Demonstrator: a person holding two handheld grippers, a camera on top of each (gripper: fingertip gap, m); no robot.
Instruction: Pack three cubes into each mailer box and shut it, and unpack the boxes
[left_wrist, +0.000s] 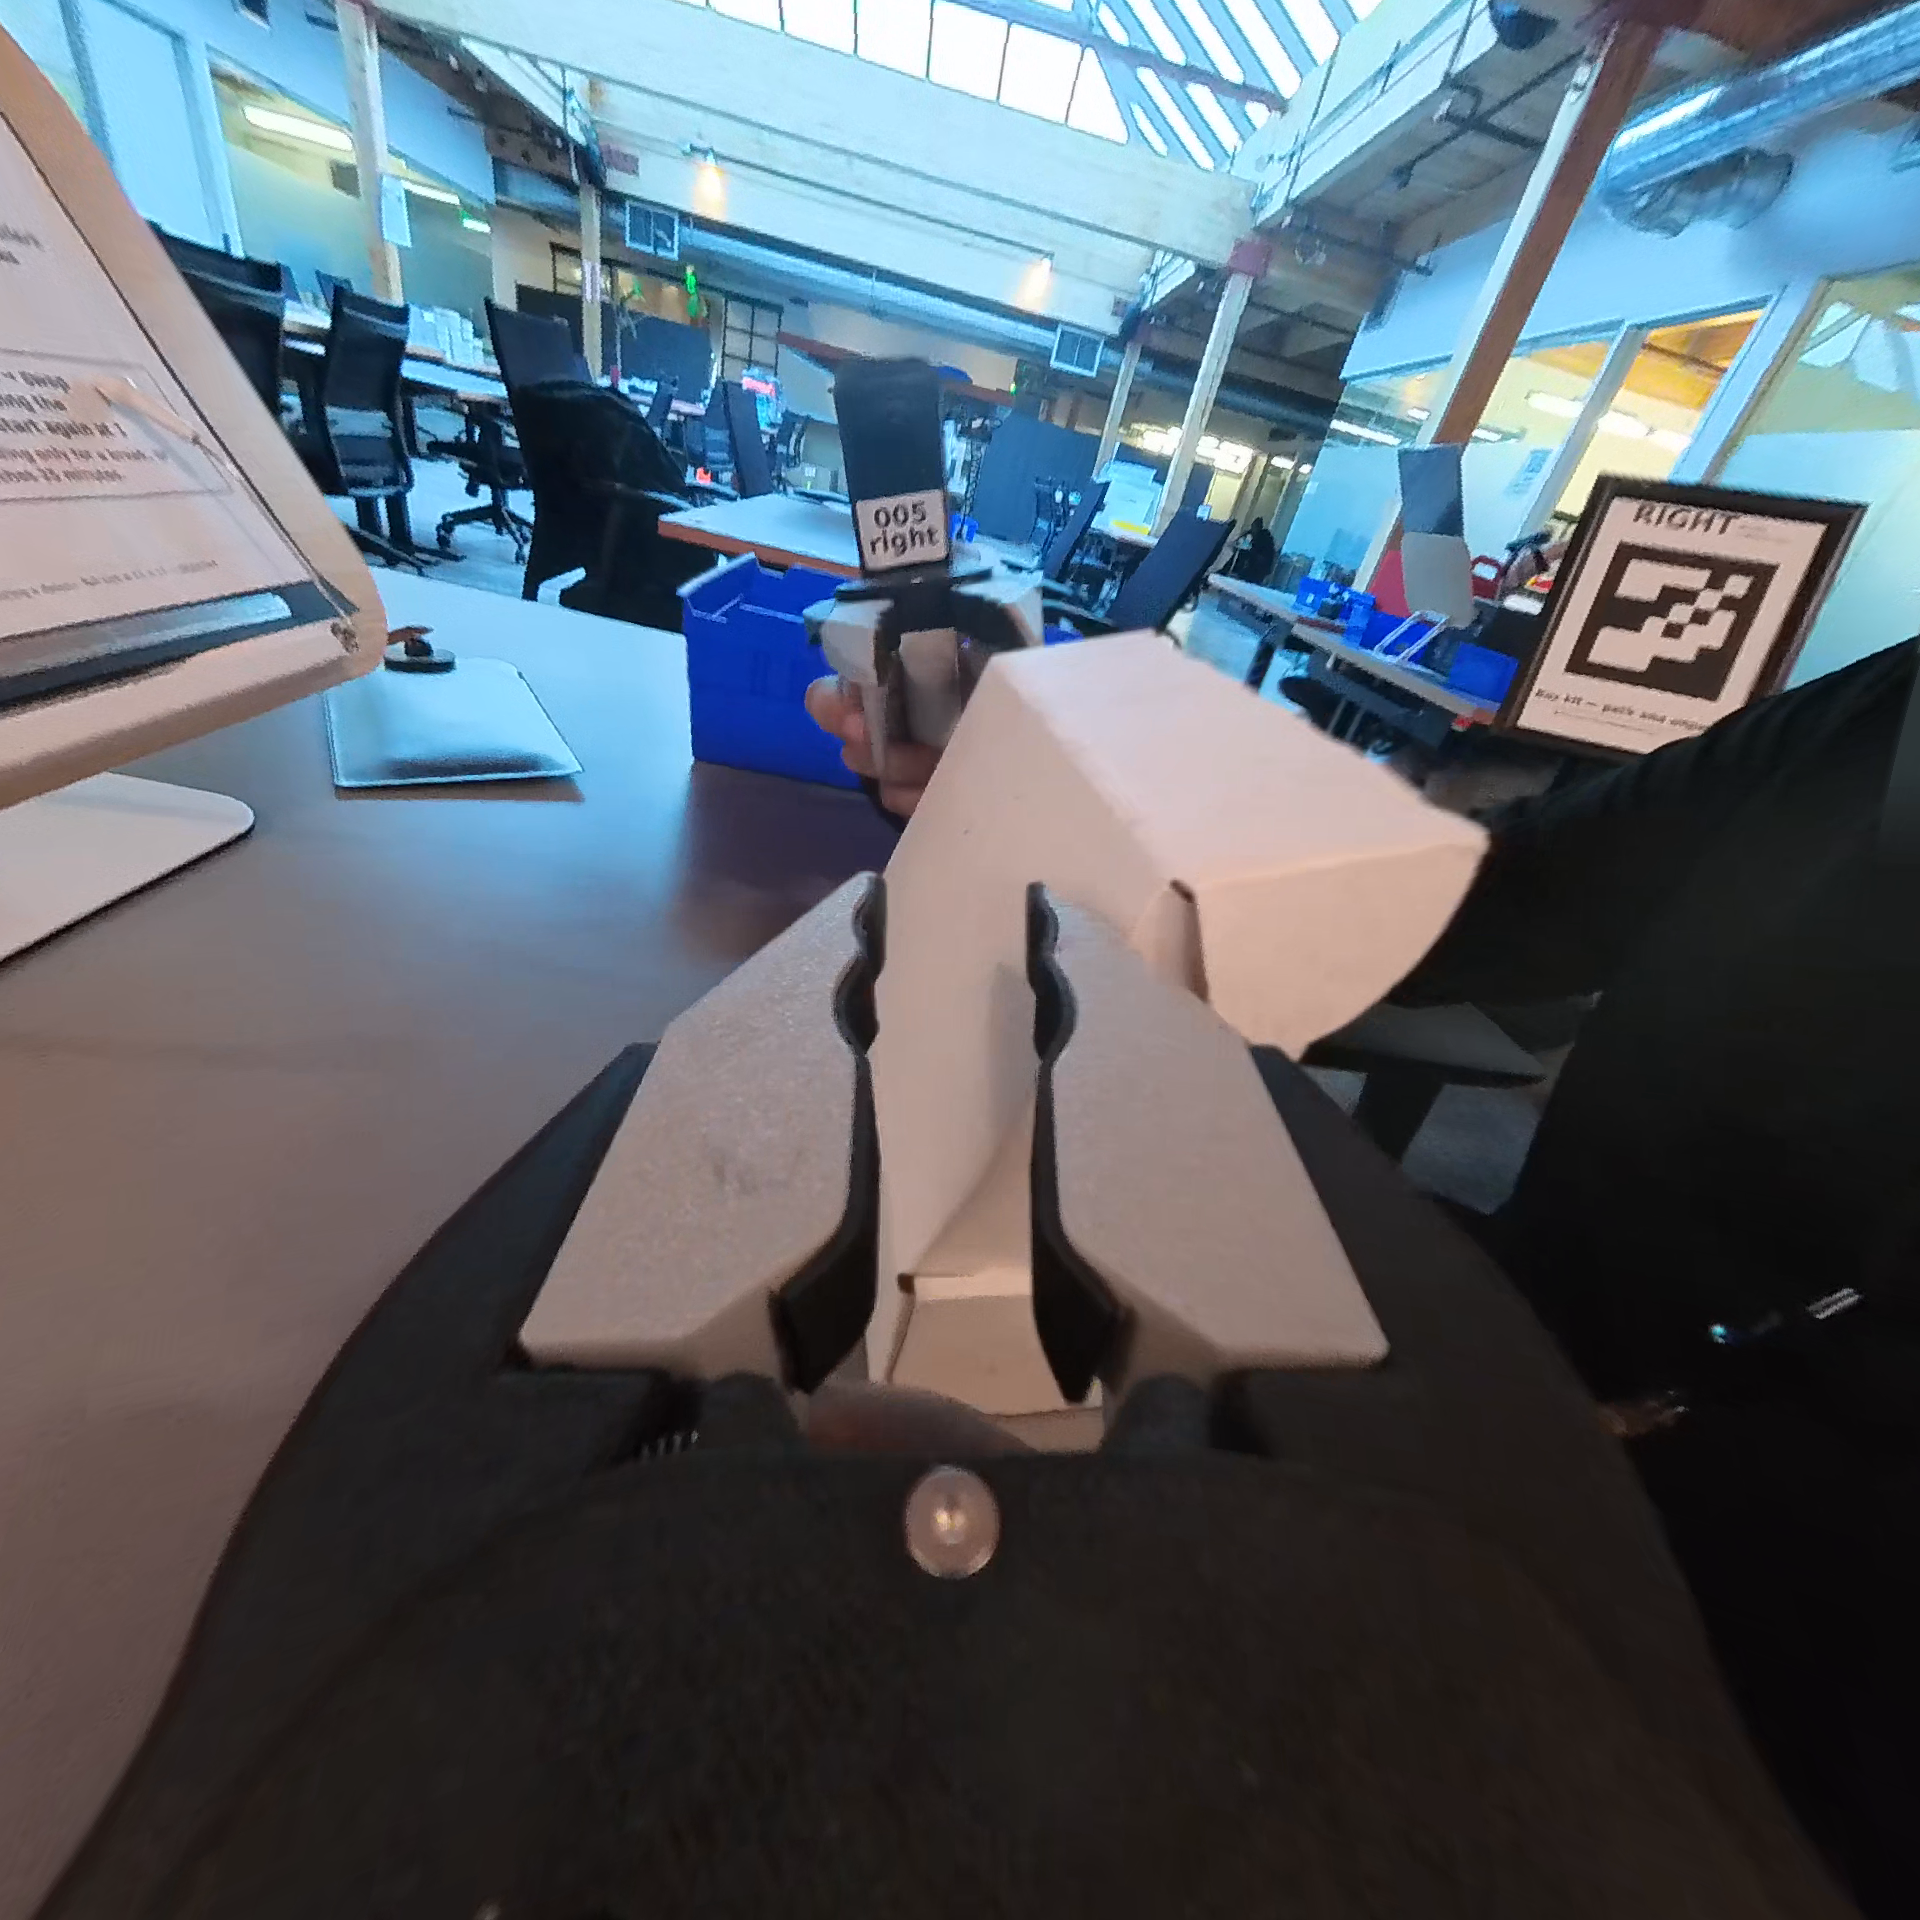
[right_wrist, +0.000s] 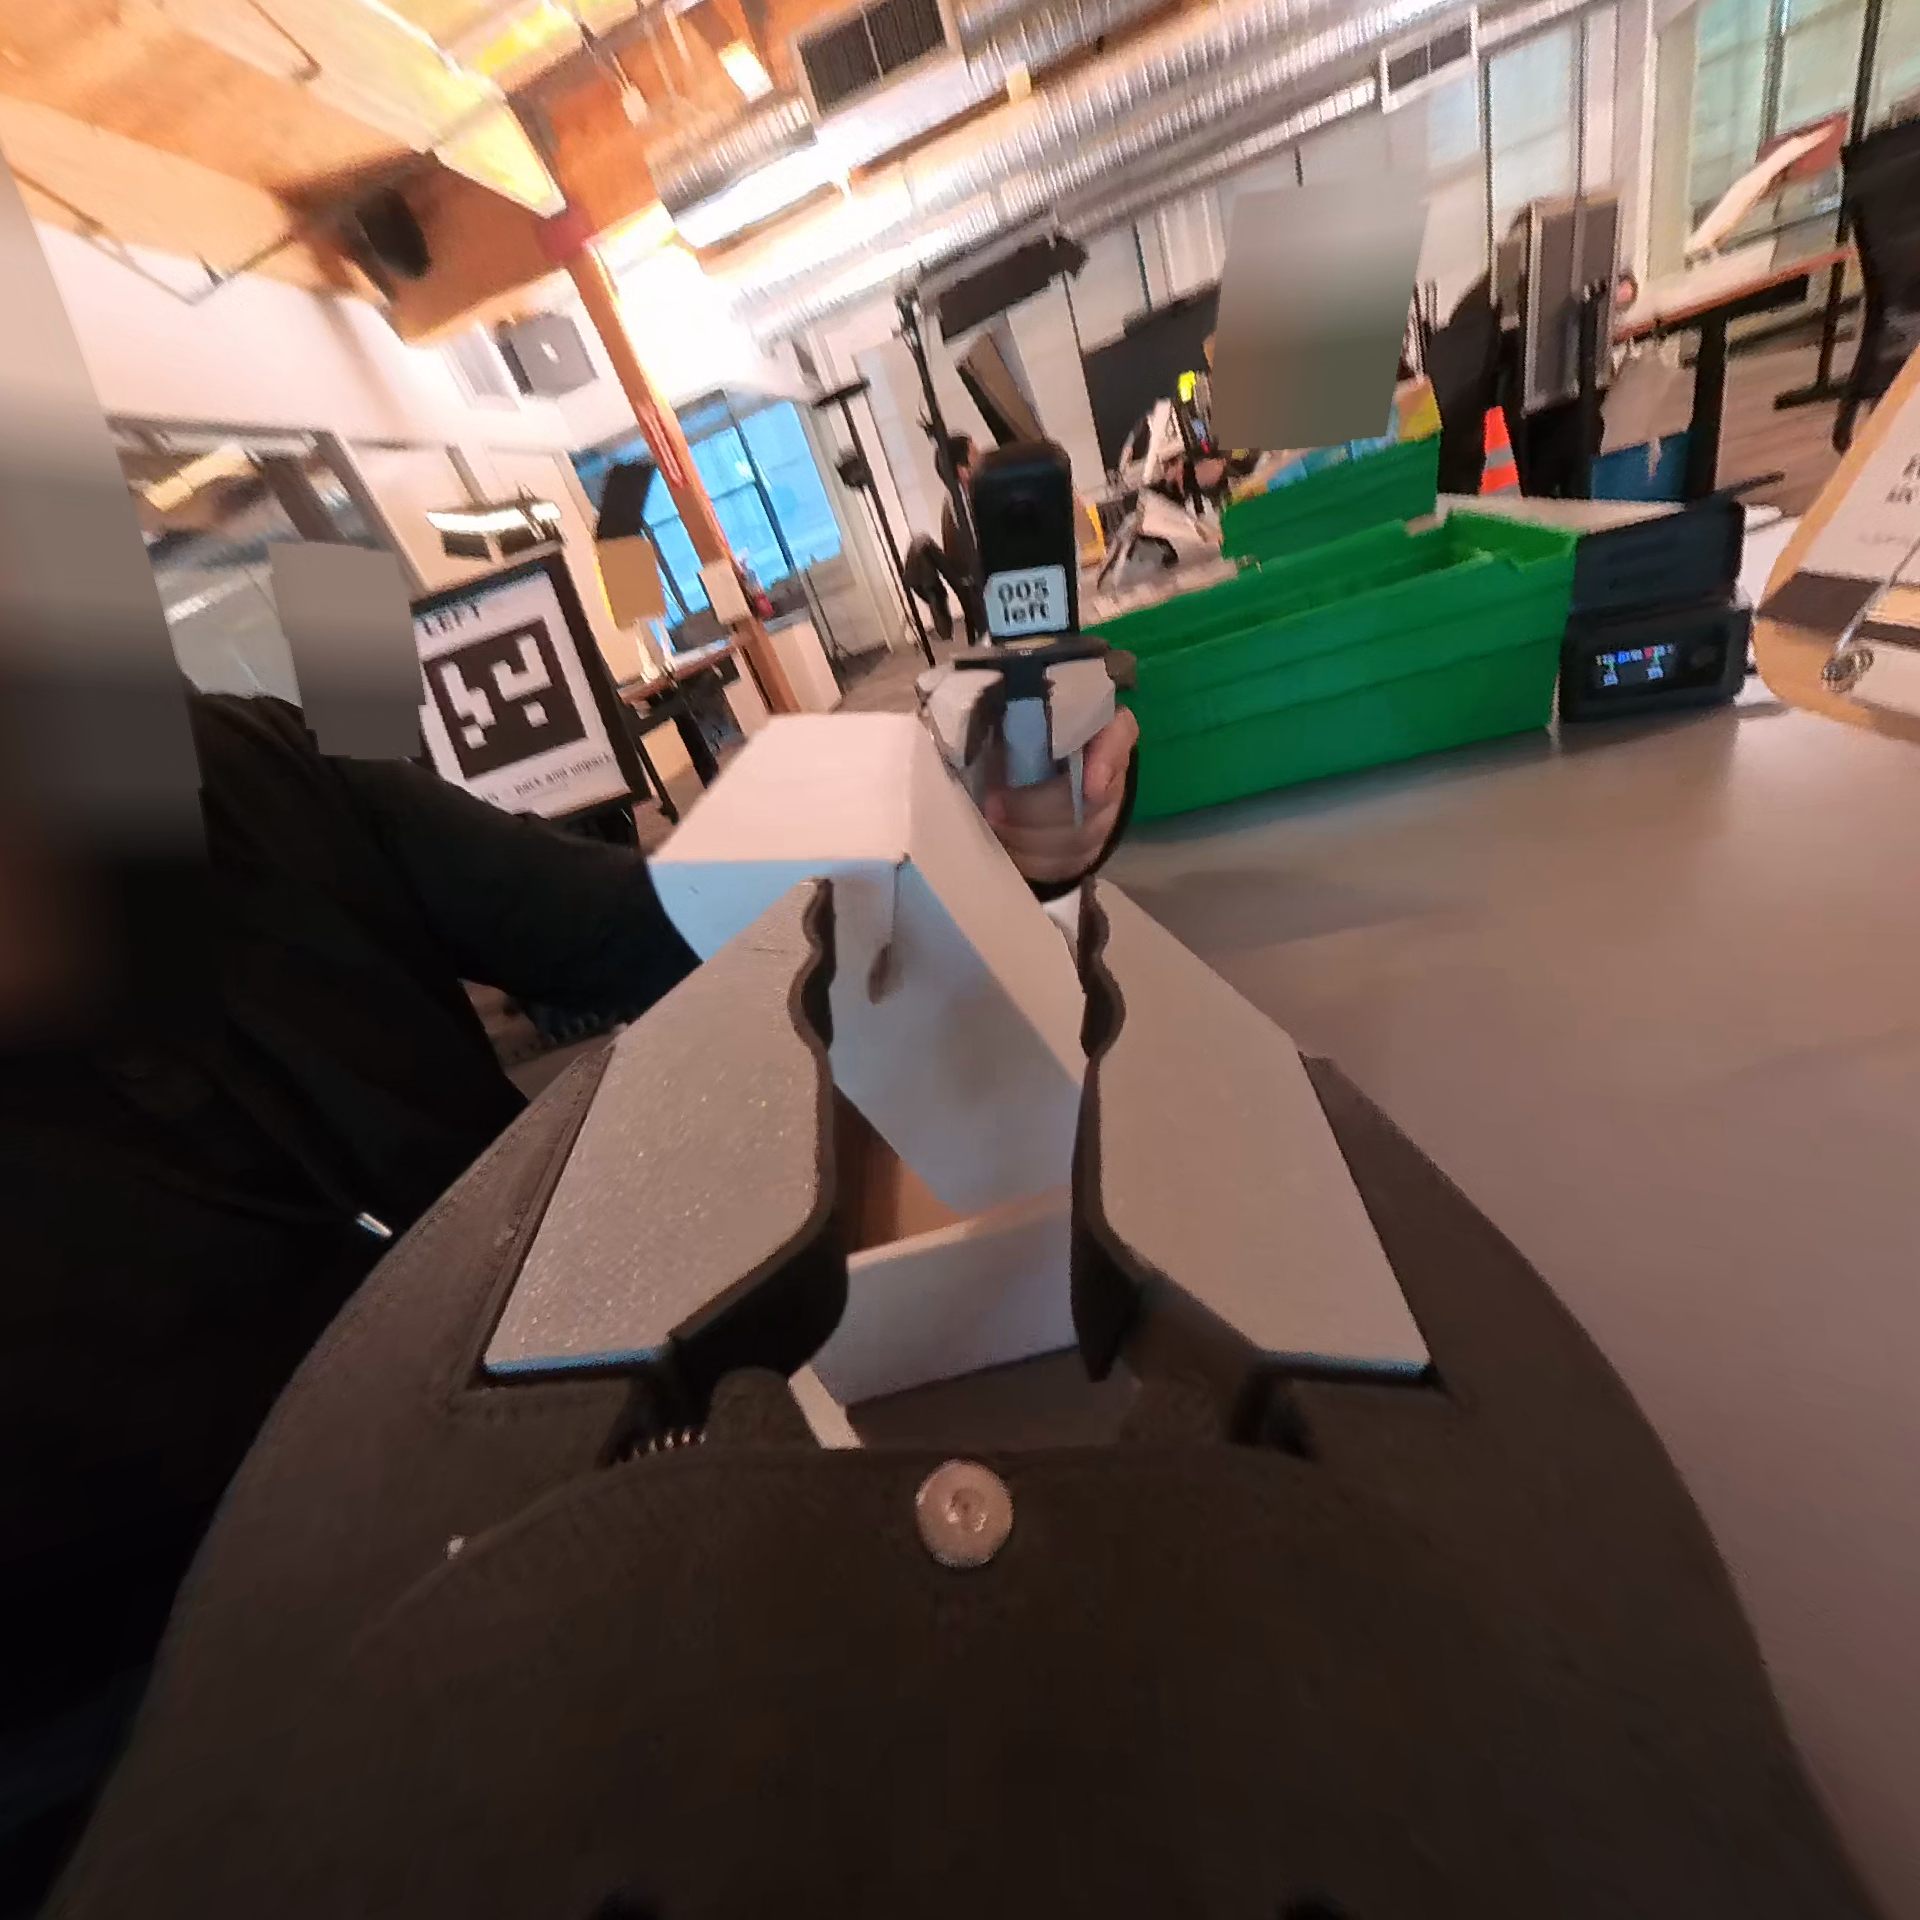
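Note:
A white cardboard mailer box (left_wrist: 1174, 790) is held tilted in the air above the table, gripped at both ends. My left gripper (left_wrist: 954, 914) is shut on one end of it. My right gripper (right_wrist: 954, 925) is shut on the other end of the box (right_wrist: 966, 1039), where a gap shows the brown inside. Each gripper also shows at the far end of the other's view: the right one (left_wrist: 914, 644) and the left one (right_wrist: 1029, 696), each held by a hand. No cubes are in view.
A blue bin (left_wrist: 748, 665) stands on the dark table (left_wrist: 364, 987) behind the box. Green bins (right_wrist: 1351, 644) and a black device with a display (right_wrist: 1652, 655) stand at the far side. A tilted board (left_wrist: 125, 468) and a metal plate (left_wrist: 447, 727) are at the left.

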